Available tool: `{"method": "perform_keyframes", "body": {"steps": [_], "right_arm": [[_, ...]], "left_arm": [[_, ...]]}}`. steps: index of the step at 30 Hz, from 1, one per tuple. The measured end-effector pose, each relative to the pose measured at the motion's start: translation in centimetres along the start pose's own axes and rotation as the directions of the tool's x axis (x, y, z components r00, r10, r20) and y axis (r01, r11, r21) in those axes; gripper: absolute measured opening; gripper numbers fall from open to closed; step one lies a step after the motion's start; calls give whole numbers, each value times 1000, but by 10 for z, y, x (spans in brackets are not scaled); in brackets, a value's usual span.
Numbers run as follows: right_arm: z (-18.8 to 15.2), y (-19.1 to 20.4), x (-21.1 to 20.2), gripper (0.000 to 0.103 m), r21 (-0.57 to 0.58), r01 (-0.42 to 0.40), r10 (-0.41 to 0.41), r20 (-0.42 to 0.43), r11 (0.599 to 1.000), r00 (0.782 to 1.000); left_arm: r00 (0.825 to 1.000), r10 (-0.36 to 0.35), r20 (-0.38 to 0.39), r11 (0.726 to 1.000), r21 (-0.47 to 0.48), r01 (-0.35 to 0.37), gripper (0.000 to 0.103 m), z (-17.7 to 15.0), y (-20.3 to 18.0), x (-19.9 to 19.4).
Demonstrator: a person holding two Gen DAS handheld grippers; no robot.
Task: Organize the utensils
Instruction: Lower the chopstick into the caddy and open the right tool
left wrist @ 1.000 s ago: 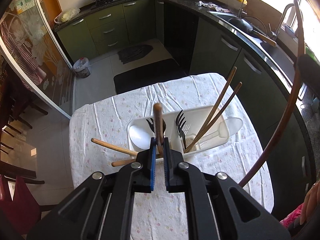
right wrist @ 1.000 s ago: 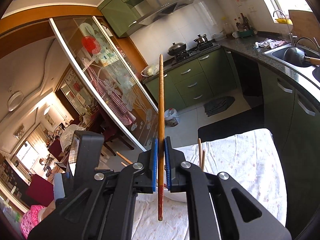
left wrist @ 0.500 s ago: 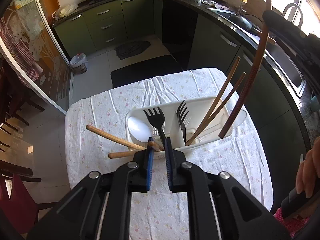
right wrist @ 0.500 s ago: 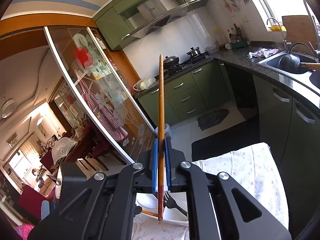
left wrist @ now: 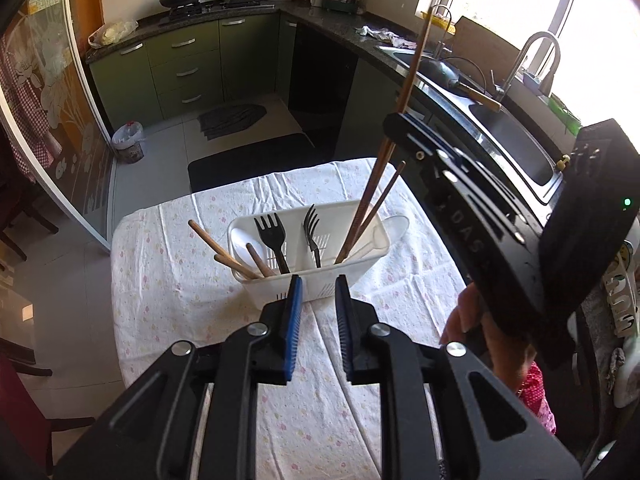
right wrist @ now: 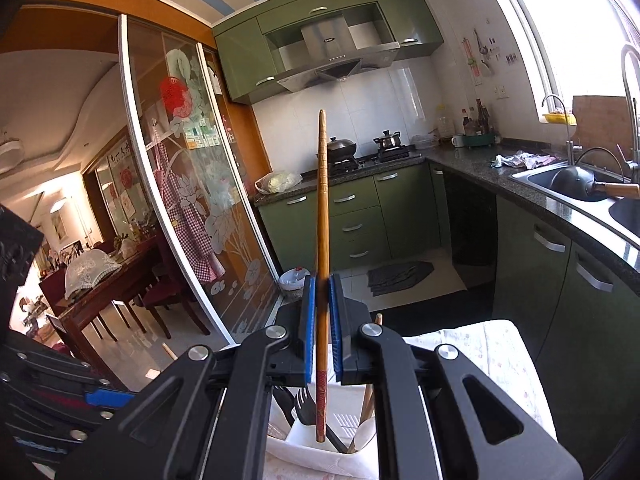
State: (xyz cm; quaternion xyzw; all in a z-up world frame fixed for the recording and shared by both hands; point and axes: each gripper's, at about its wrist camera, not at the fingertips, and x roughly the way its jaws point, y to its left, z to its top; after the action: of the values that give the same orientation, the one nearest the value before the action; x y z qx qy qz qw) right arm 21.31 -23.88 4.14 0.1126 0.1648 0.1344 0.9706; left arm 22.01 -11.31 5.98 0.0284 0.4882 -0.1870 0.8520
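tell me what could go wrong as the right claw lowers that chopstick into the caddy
The chopstick in the right claw is pinched near its lower end, so it may pivot. The two chopsticks already leaning in that compartment could be knocked. The white caddy looks light and might tip.

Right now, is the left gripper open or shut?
Open. In the left wrist view, the left gripper shows a clear gap between its blue pads, nothing held; the white utensil caddy sits beyond.
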Motion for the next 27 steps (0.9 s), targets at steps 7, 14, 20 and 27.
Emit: {"method": "perform_keyframes", "body": {"steps": [7, 14, 20, 27], "right_arm": [[-42, 9, -2, 8, -63, 34, -30, 51, 997, 998], [-77, 21, -3, 8, -112, 58, -47, 102, 992, 994], [-94, 21, 6, 8, -103, 65, -57, 82, 993, 995], [-108, 21, 6, 12, -117, 67, -59, 71, 991, 996]], "left_arm": [[997, -52, 65, 998, 24, 50, 18, -32, -8, -29], [994, -89, 71, 996, -12, 90, 18, -70, 6, -29], [991, -127, 37, 990, -61, 129, 18, -100, 23, -10], [990, -139, 2, 985, -100, 139, 18, -123, 39, 9]]}}
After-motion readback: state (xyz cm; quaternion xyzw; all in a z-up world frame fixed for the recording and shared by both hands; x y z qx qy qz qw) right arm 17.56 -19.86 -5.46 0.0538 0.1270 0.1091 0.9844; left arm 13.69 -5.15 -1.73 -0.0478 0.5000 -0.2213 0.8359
